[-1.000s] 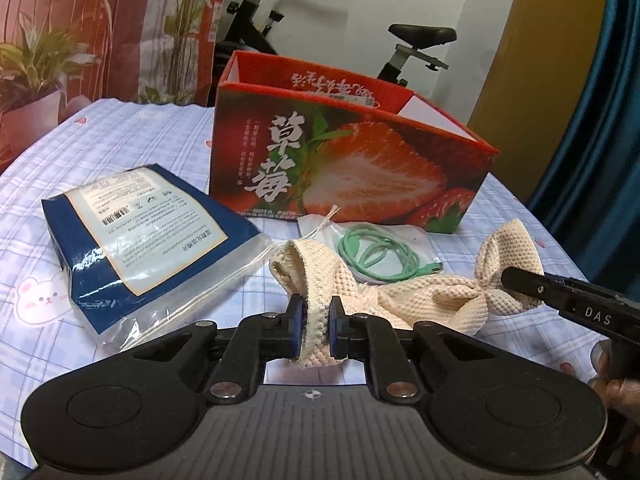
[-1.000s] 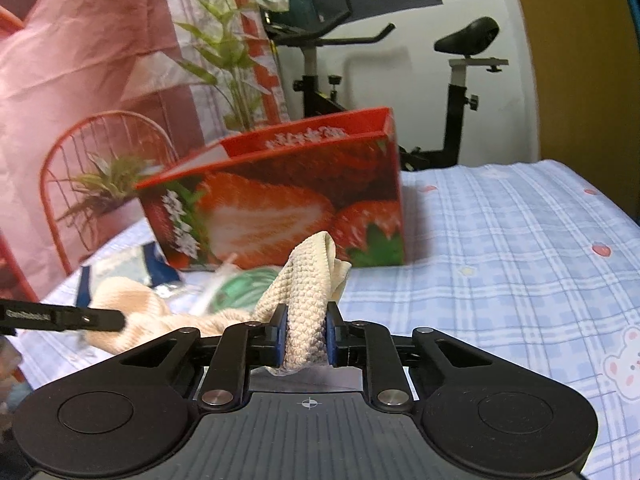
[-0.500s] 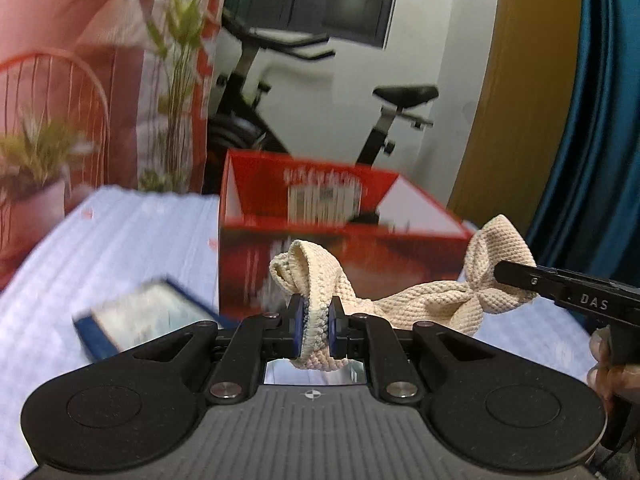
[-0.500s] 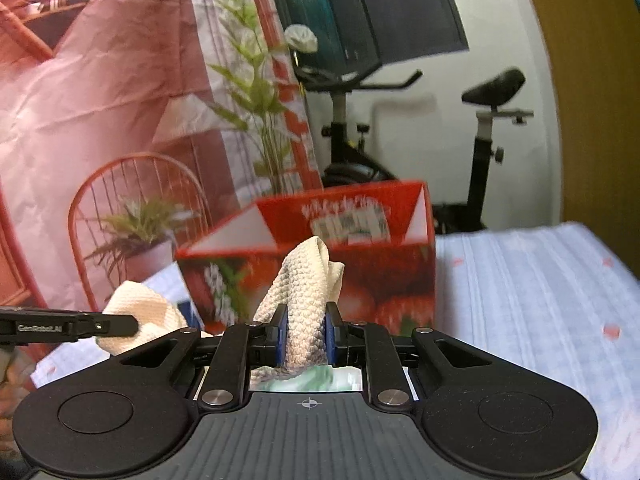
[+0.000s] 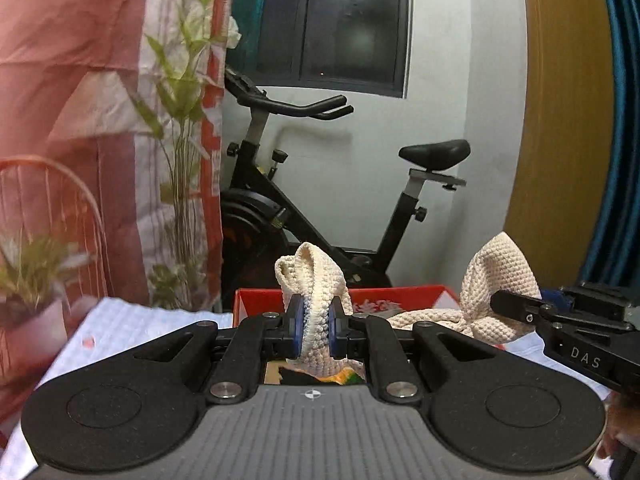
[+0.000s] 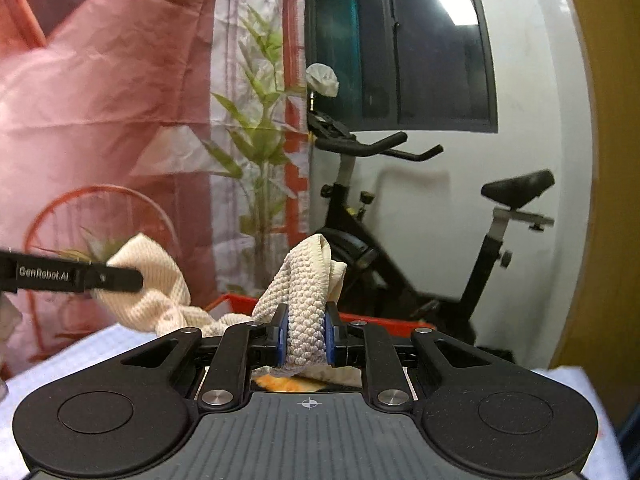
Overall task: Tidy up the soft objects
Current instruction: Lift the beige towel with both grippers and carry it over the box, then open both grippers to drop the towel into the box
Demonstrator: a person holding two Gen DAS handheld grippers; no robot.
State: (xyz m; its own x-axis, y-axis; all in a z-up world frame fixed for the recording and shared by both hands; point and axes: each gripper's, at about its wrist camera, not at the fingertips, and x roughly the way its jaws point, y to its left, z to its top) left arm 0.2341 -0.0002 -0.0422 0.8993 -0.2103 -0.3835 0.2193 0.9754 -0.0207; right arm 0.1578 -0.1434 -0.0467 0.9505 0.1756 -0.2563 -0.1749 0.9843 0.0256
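A cream knitted cloth [image 5: 316,276] hangs stretched between both grippers, lifted high. My left gripper [image 5: 314,330] is shut on one end of it. My right gripper [image 6: 305,336] is shut on the other end [image 6: 304,280]. In the left wrist view the right gripper's fingers [image 5: 520,308] pinch the cloth's far end [image 5: 496,276] at the right. In the right wrist view the left gripper's fingers [image 6: 116,278] hold the other end [image 6: 152,280] at the left. The red strawberry box [image 5: 384,300] lies just below and beyond the cloth; only its rim shows.
An exercise bike [image 5: 304,216] stands behind the table against the white wall. A potted plant [image 5: 36,280] and an orange wire chair [image 6: 100,216] are at the left. The checked tablecloth [image 5: 132,320] shows low in both views.
Both grippers have risen with the cloth, from table level to above the box's rim. The blue packet and green cord have dropped out of view.
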